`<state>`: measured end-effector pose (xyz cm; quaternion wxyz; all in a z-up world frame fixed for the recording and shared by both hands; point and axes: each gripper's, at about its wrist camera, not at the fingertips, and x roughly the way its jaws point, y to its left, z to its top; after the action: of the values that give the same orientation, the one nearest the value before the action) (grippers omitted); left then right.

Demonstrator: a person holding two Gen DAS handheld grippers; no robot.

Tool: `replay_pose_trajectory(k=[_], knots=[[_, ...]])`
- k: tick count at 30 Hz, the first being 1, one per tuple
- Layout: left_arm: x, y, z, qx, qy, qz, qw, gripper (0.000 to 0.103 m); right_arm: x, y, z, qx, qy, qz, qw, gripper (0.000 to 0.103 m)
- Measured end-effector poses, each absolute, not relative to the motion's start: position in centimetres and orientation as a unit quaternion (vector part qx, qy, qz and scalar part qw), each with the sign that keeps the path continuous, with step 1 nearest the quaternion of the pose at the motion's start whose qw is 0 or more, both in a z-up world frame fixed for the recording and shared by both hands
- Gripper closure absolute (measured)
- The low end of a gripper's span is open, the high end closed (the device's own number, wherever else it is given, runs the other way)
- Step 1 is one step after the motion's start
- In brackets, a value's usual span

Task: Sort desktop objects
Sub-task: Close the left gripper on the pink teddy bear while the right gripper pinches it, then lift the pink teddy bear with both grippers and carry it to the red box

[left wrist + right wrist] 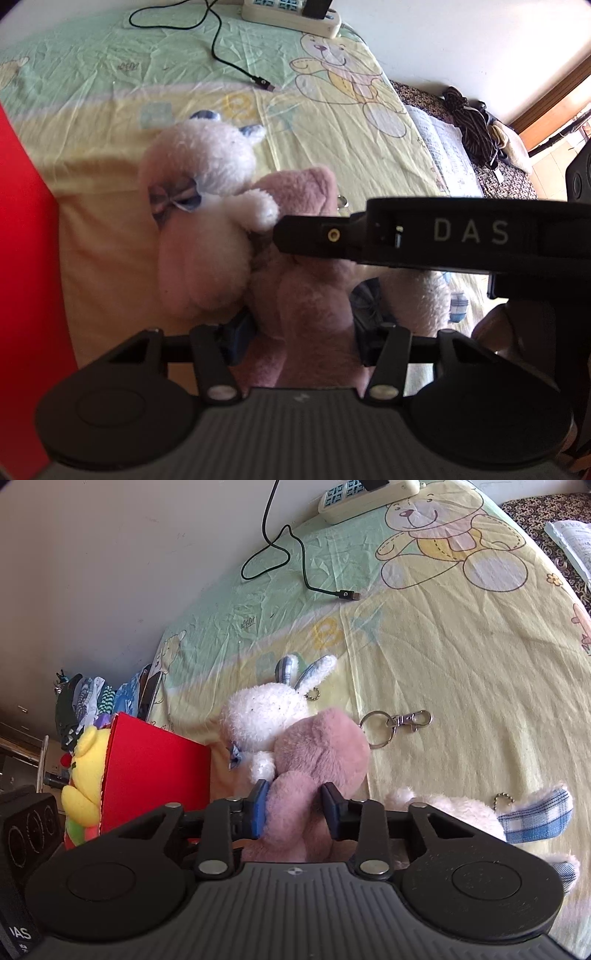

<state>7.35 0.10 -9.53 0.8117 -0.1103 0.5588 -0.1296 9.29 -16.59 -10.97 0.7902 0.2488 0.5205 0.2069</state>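
Note:
A pink plush toy (317, 753) lies against a white bunny plush (266, 716) on the bed sheet. My right gripper (295, 806) is shut on the pink plush, its blue pads pressing into the fur. In the left wrist view the pink plush (306, 295) fills the gap of my left gripper (301, 341). The left jaws stand wide on either side of the toy's lower part. My right gripper (284, 230) reaches in from the right across the white bunny plush (207, 206). A second white bunny (461, 812) lies to the right.
A red box (151, 768) stands at the left with a yellow plush (88, 768) beside it. A metal keyring (395, 722) lies on the sheet (461, 664). A black cable (306, 579) and a power strip (369, 498) are at the far edge by the wall.

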Motion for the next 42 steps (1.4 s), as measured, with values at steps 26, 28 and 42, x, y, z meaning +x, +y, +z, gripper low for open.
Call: replay_pose_trajectory(k=[26,28,42], knots=[[-5.5,0.2,-9.5,-0.069,0.584,-0.188,0.787,0.053,-2.8,-15.1,-10.2,0.194,0.565,0.268,0.756,0.078],[-6.0,0.2,-9.5,-0.069,0.581,-0.188,0.789,0.052,-3.2,-15.3,-10.3,0.197,0.565,0.266,0.756,0.079],[-3.9,-1.0,-10.2,-0.037,0.555,-0.190,0.809,0.031,-2.9,-15.8,-12.1,0.221,0.564,0.240,0.759,0.054]])
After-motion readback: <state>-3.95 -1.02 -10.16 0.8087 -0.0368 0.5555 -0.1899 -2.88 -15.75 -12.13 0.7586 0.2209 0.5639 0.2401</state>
